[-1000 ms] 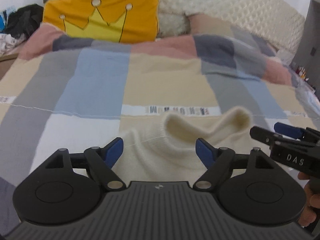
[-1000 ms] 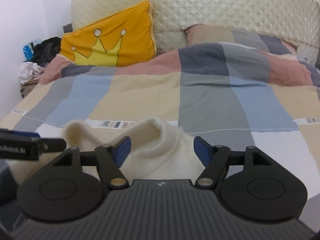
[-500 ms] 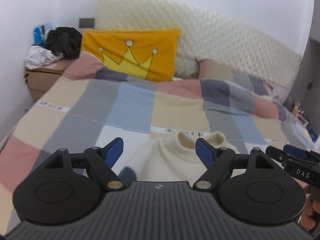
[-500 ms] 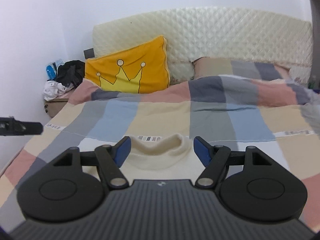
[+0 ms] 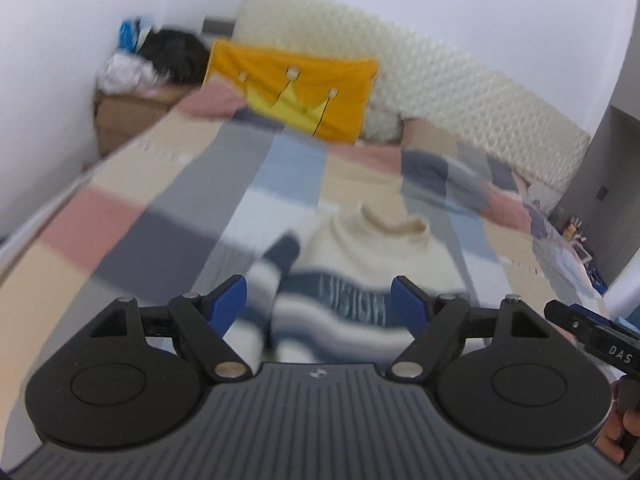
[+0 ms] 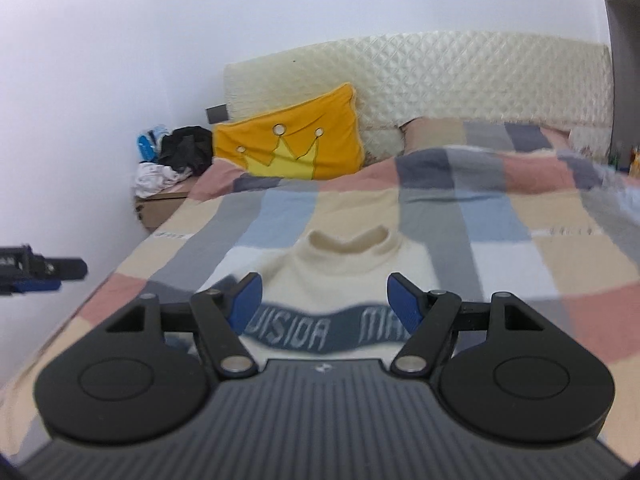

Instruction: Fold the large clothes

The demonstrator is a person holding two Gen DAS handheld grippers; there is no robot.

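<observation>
A cream sweater (image 5: 372, 248) with a roll collar and a dark blue lettered chest band lies flat on the bed, collar toward the headboard. It also shows in the right wrist view (image 6: 344, 268). A striped sleeve (image 5: 272, 268) lies along its left side. My left gripper (image 5: 320, 300) is open and empty, above the sweater's left chest. My right gripper (image 6: 324, 298) is open and empty, above the chest band. The right gripper shows at the left view's right edge (image 5: 592, 336). The left gripper shows at the right view's left edge (image 6: 36, 274).
The bed has a patchwork cover (image 6: 500, 240) of pink, blue, grey and beige. An orange crown pillow (image 6: 288, 140) leans on the quilted headboard (image 6: 460, 80). A bedside box with piled clothes (image 6: 172, 160) stands at the left by the white wall.
Both grippers have pulled back and up from the collar. More of the sweater now shows, with its lettered band and striped sleeve. Both stay open.
</observation>
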